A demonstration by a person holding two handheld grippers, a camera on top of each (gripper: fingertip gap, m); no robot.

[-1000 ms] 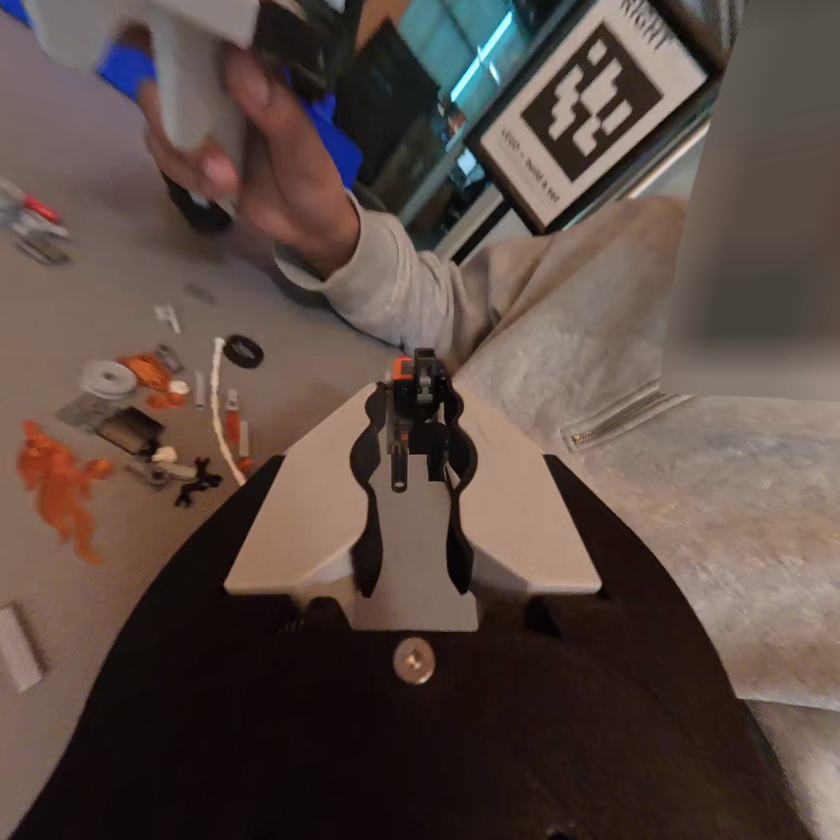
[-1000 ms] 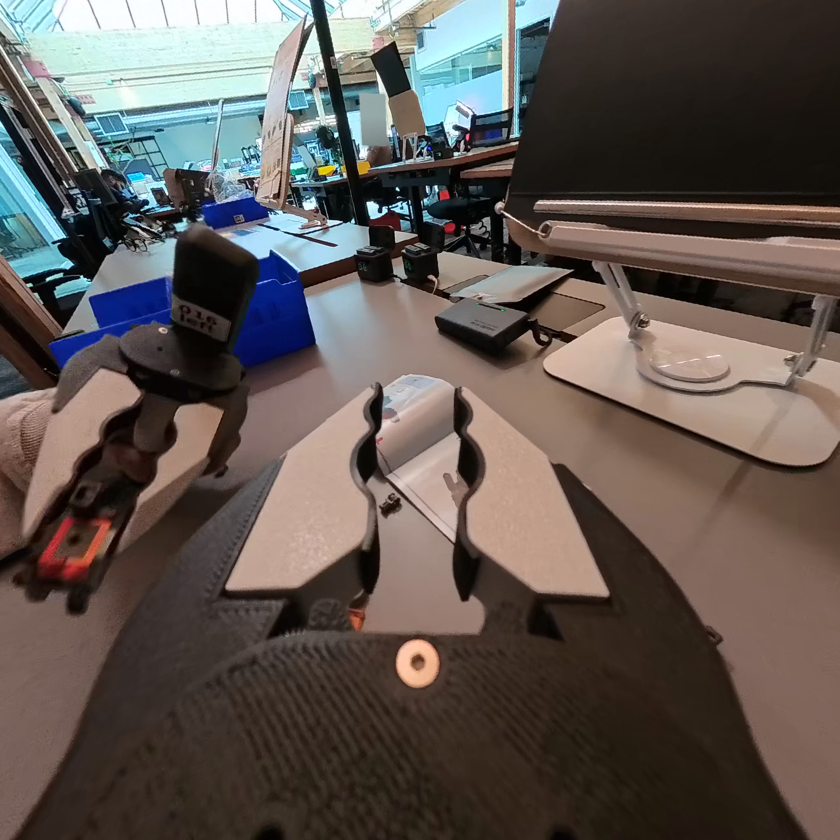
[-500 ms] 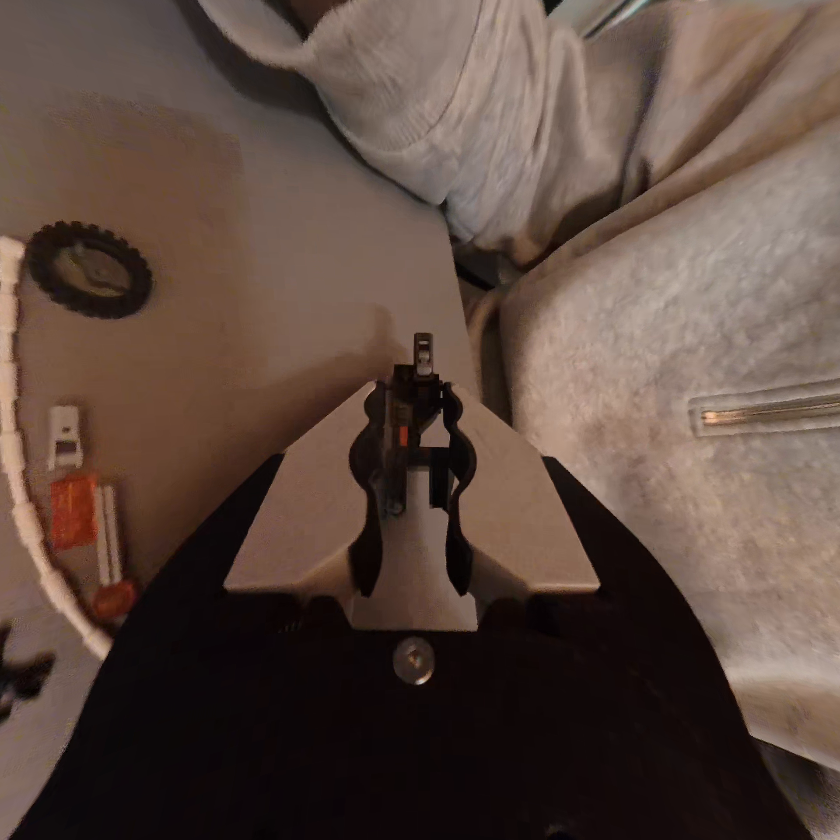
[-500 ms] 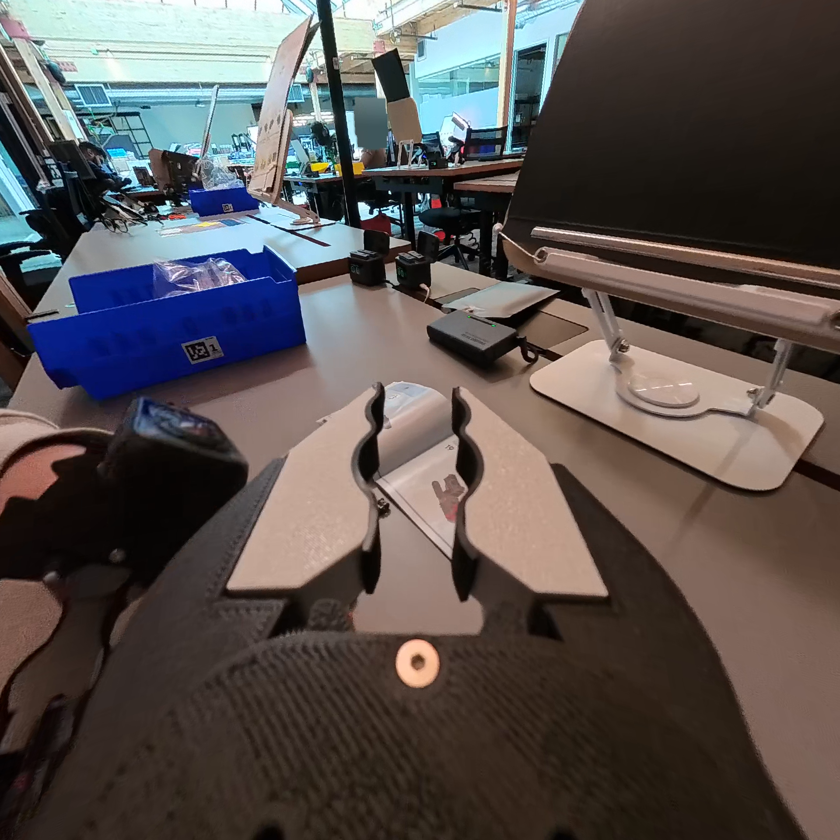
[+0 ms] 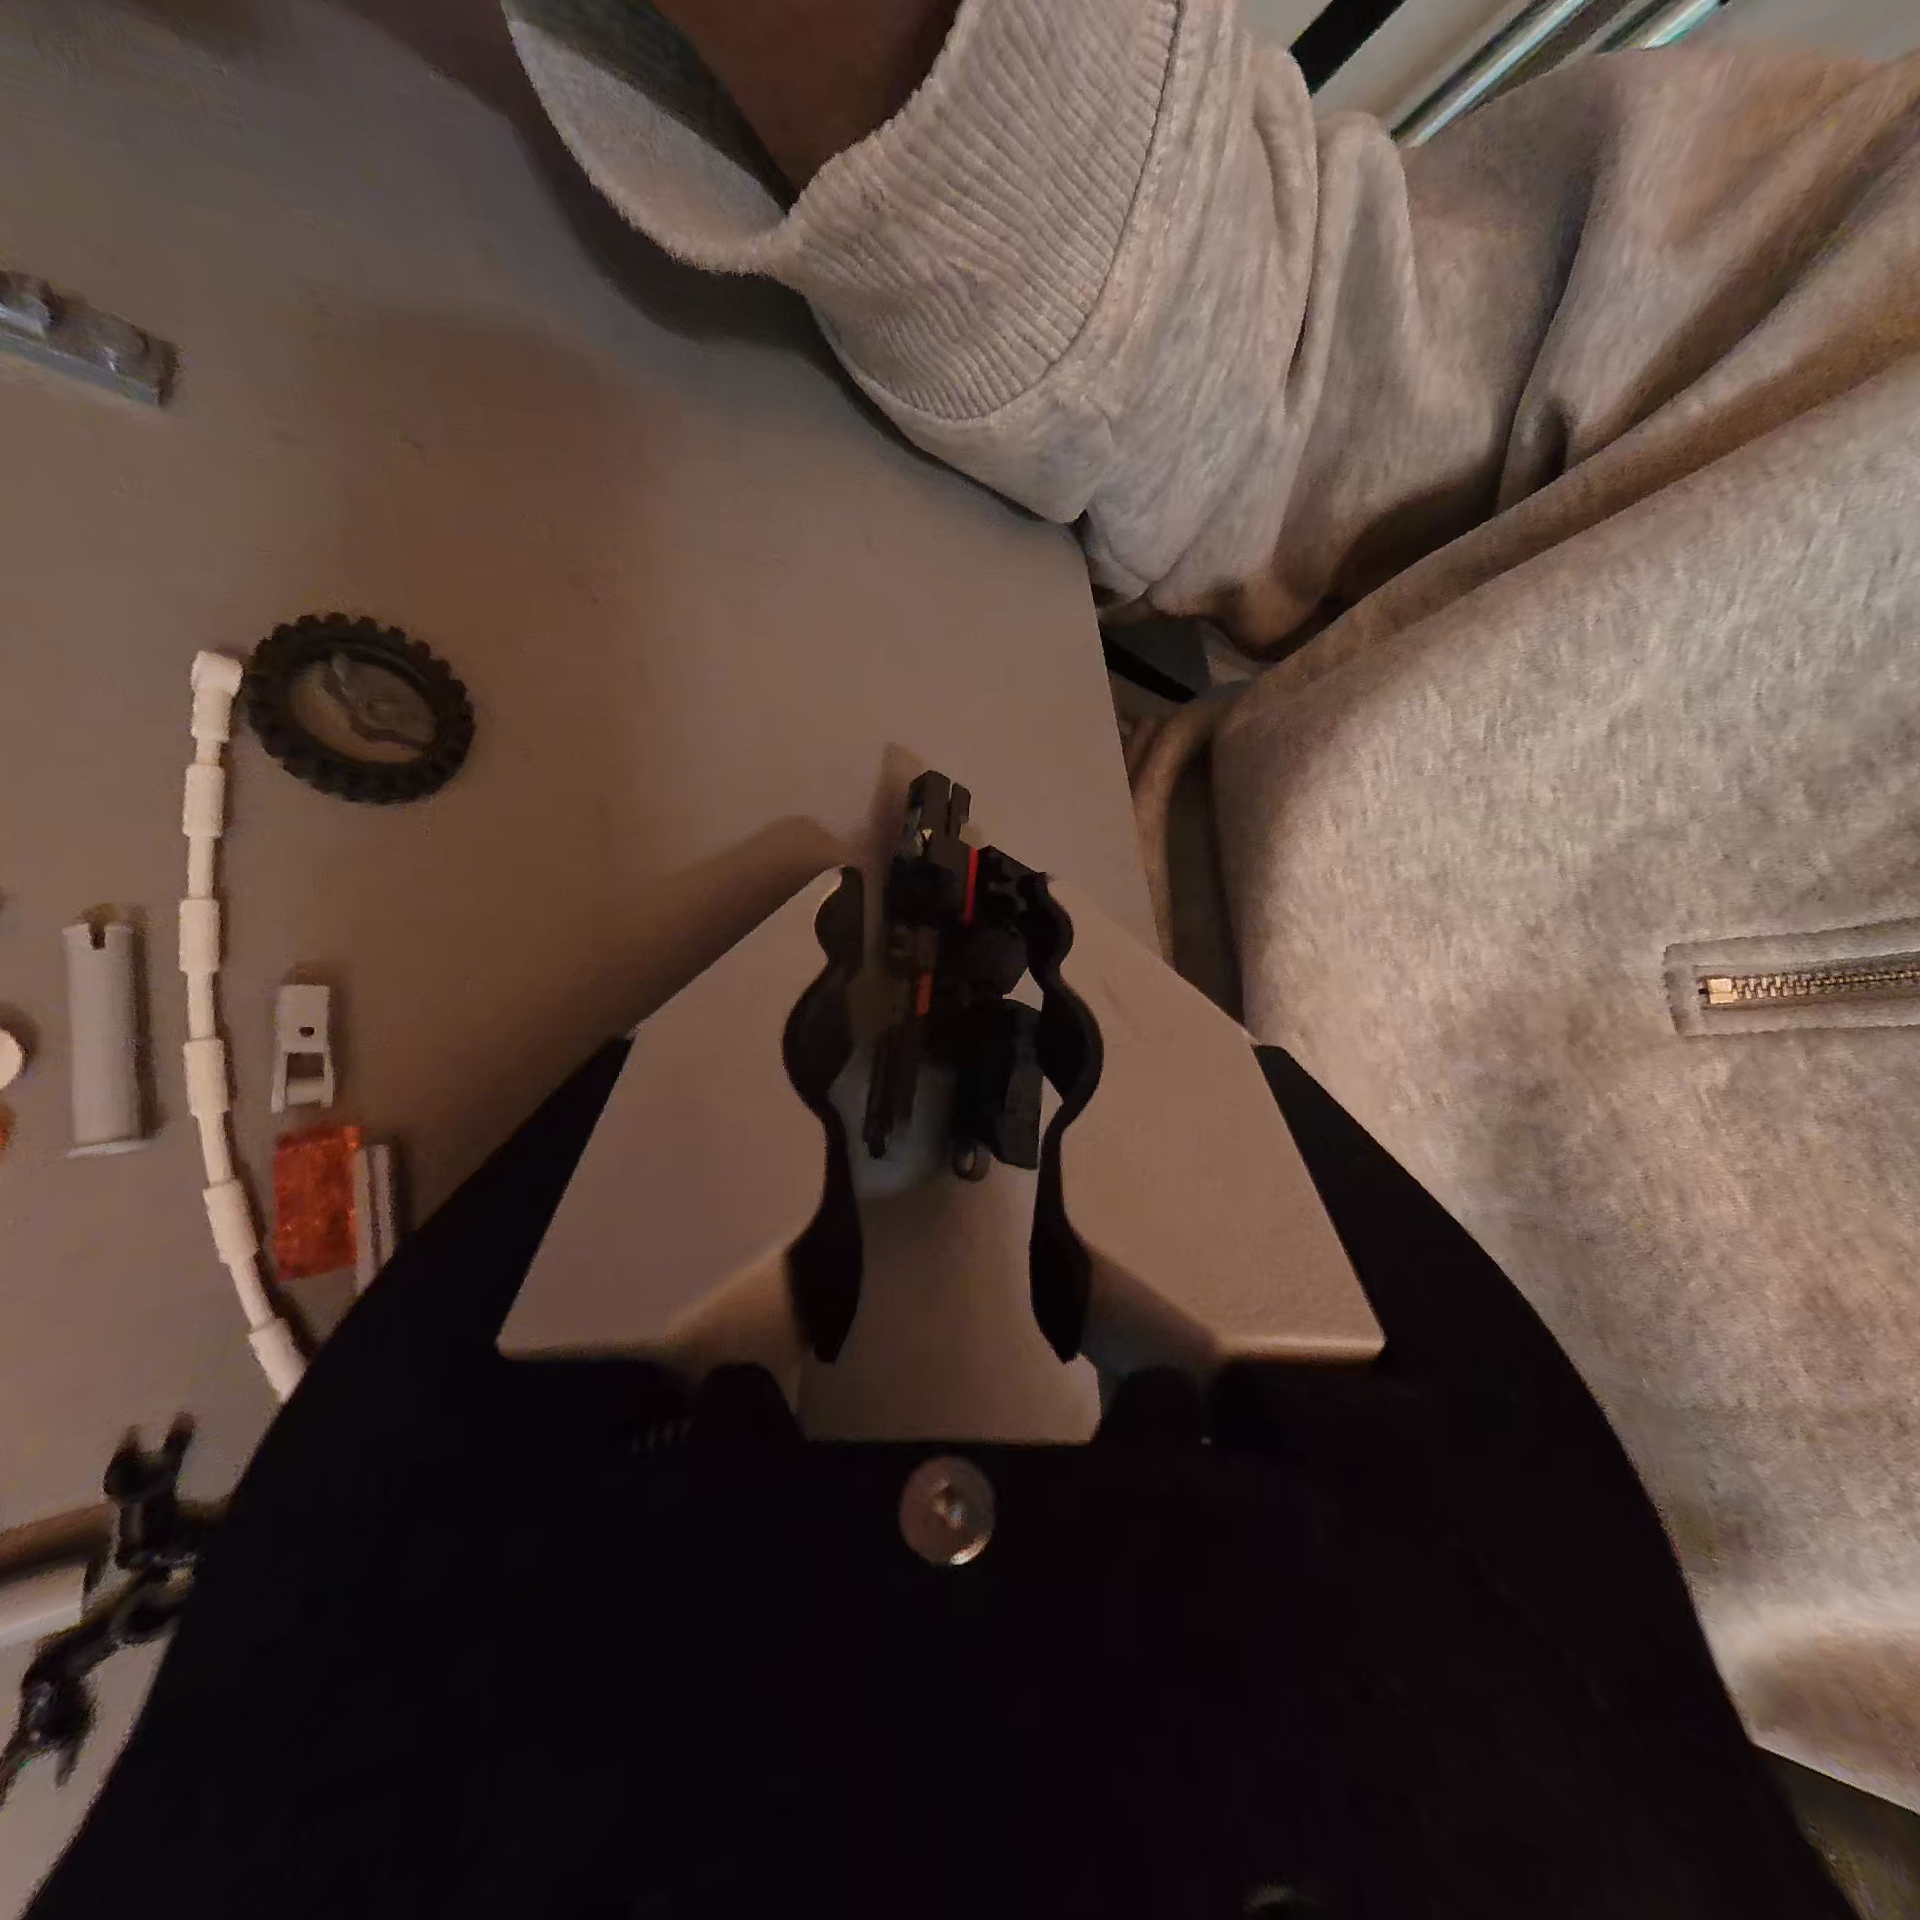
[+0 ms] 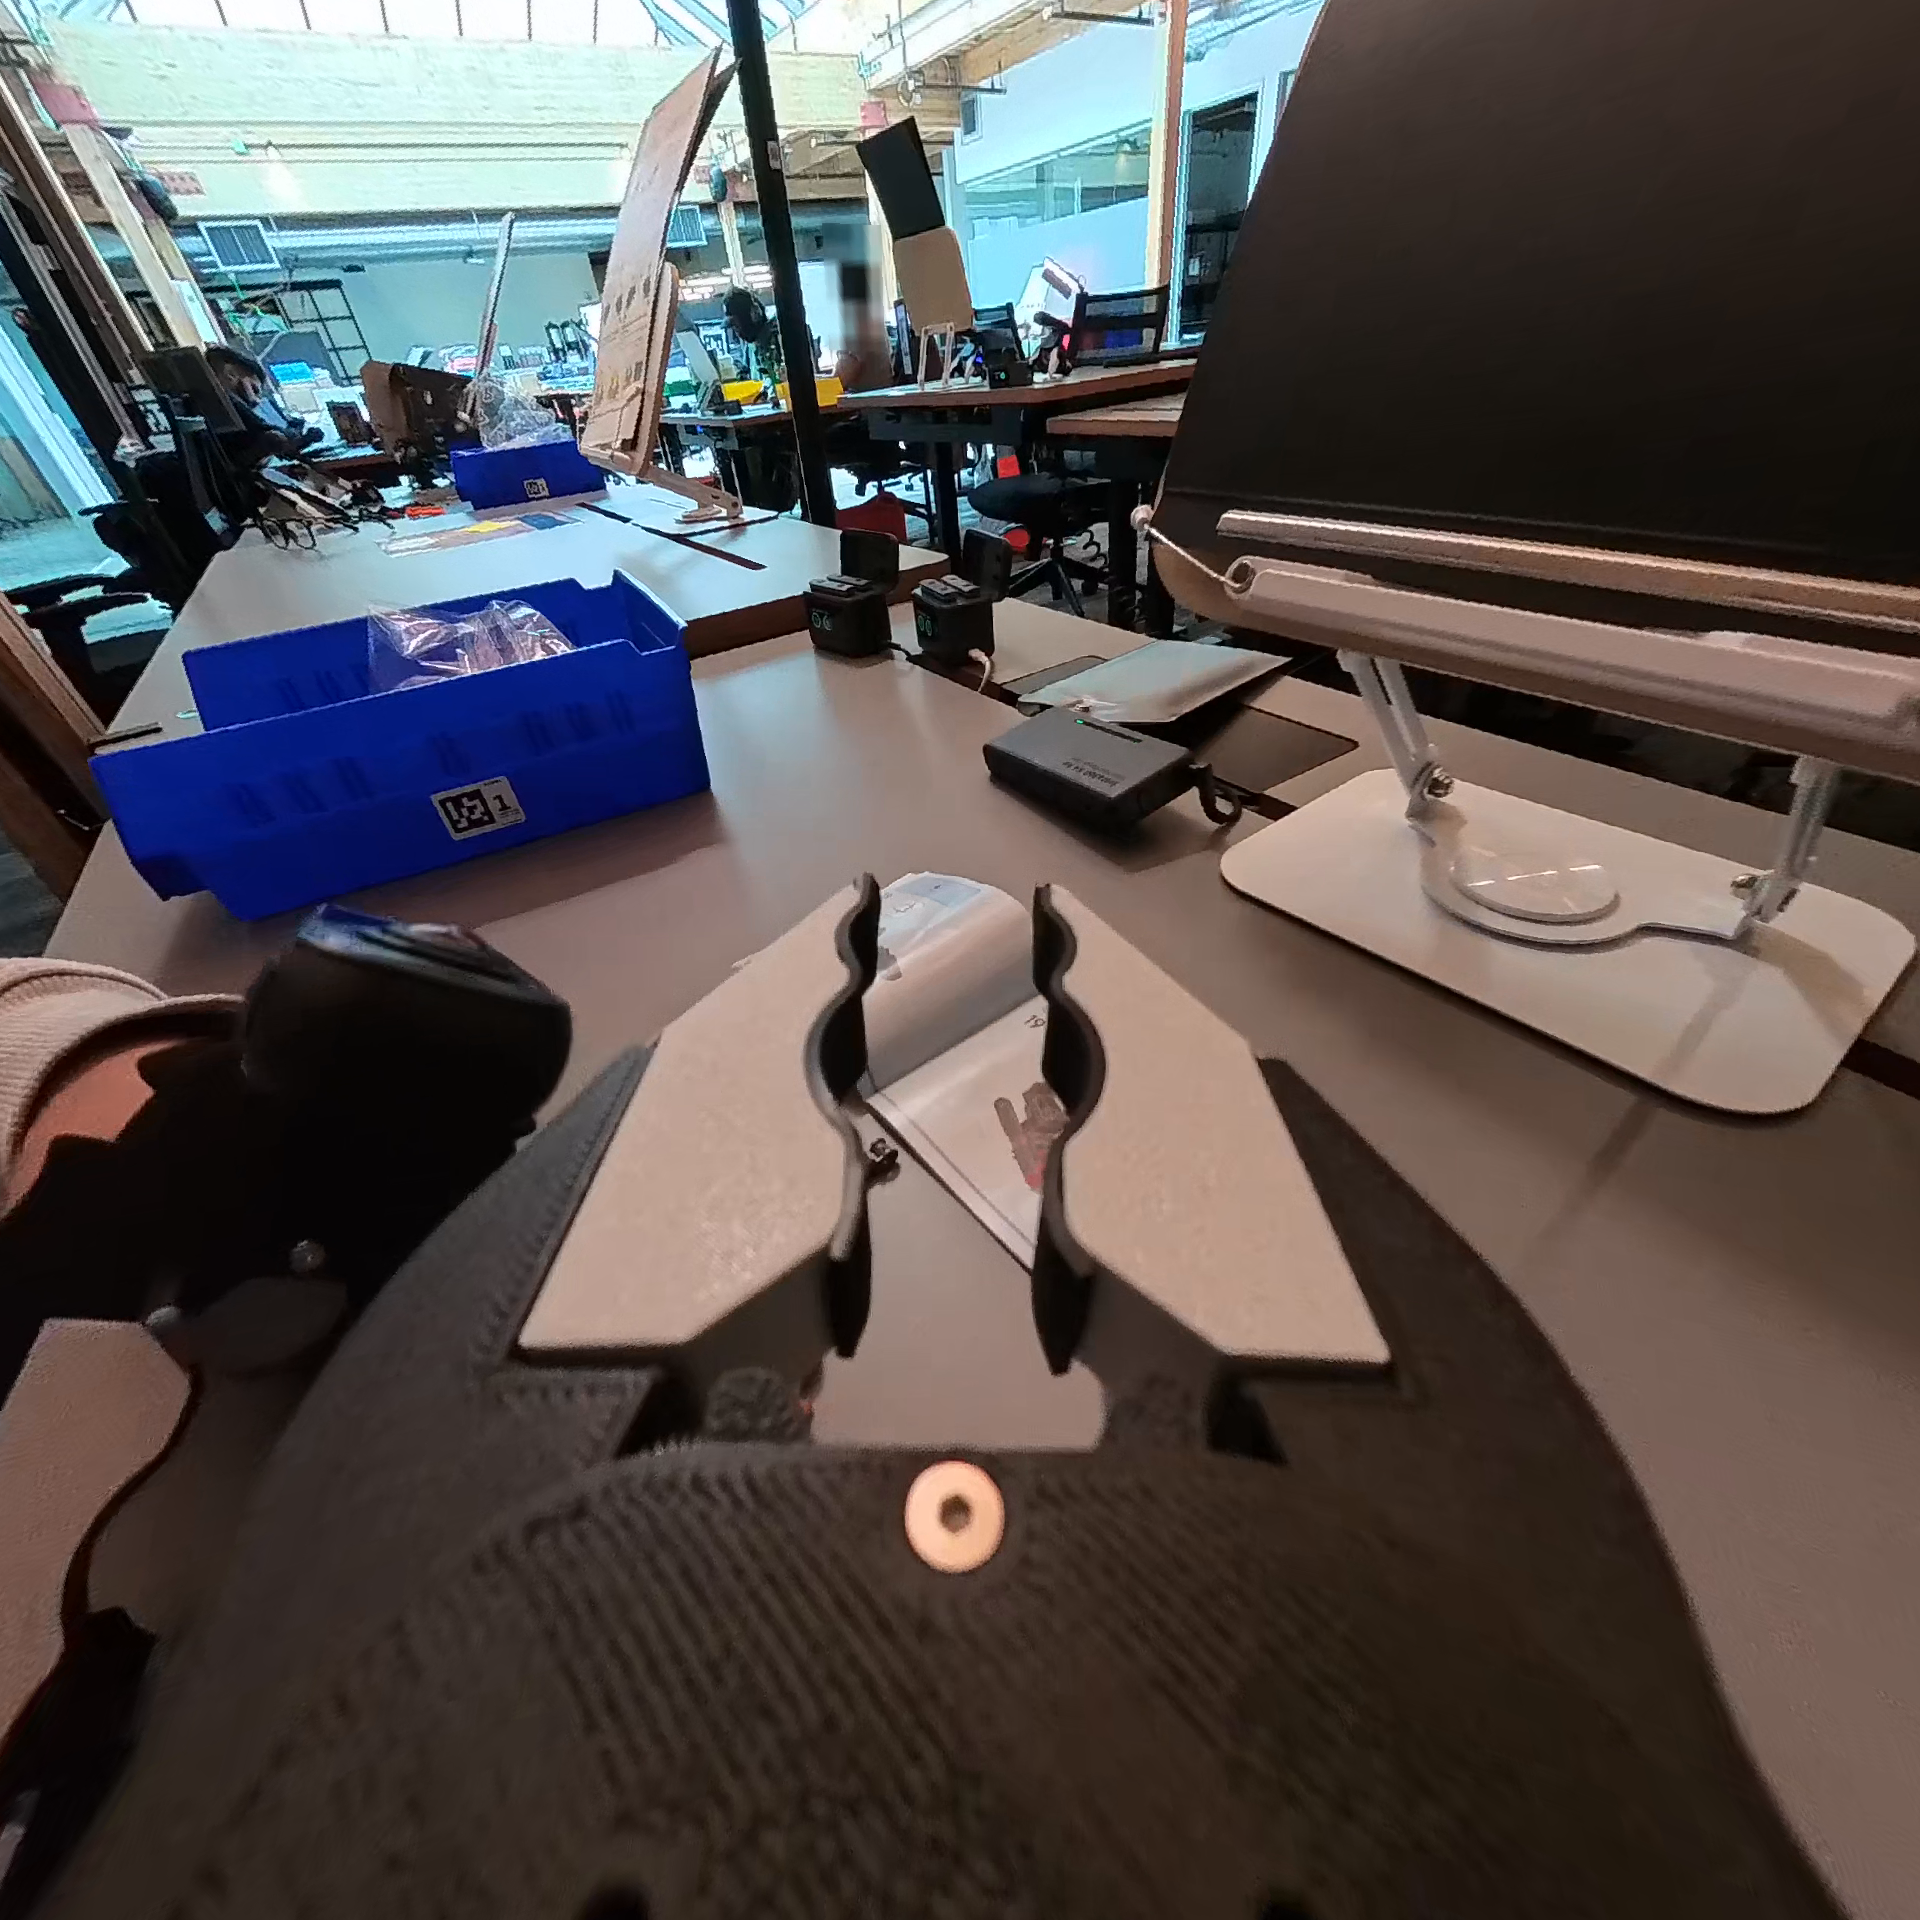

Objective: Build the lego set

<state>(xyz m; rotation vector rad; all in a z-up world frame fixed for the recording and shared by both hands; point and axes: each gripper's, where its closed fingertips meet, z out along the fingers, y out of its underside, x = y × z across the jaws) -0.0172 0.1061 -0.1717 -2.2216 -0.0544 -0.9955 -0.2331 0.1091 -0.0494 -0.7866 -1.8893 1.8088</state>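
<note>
My left gripper (image 5: 945, 883) is shut on a small black lego assembly (image 5: 961, 966) with red and orange bits. It holds it just above the grey table (image 5: 644, 499), close to the near edge. Loose parts lie to its left: a black tyre (image 5: 358, 722), a white segmented chain (image 5: 208, 997), an orange glittery piece (image 5: 317, 1200) and white pieces (image 5: 102, 1029). My right gripper (image 6: 951, 904) is open and empty. It hovers over the open instruction booklet (image 6: 966, 1039), with a tiny black piece (image 6: 883, 1151) by its left finger. The left gripper shows in the right wrist view (image 6: 395, 1039) at the left.
A grey sleeve (image 5: 1039, 260) and a grey zipped garment (image 5: 1558, 935) fill the right of the left wrist view, past the table edge. A blue bin (image 6: 416, 769), a black box (image 6: 1086, 764) and a white stand base (image 6: 1558, 935) under a dark screen stand farther back. There is about 25 centimetres between the tips of the two grippers.
My left gripper has swung down and closer to the table near its edge, and the assembly now sits tilted between the jaws. The right gripper has barely moved.
</note>
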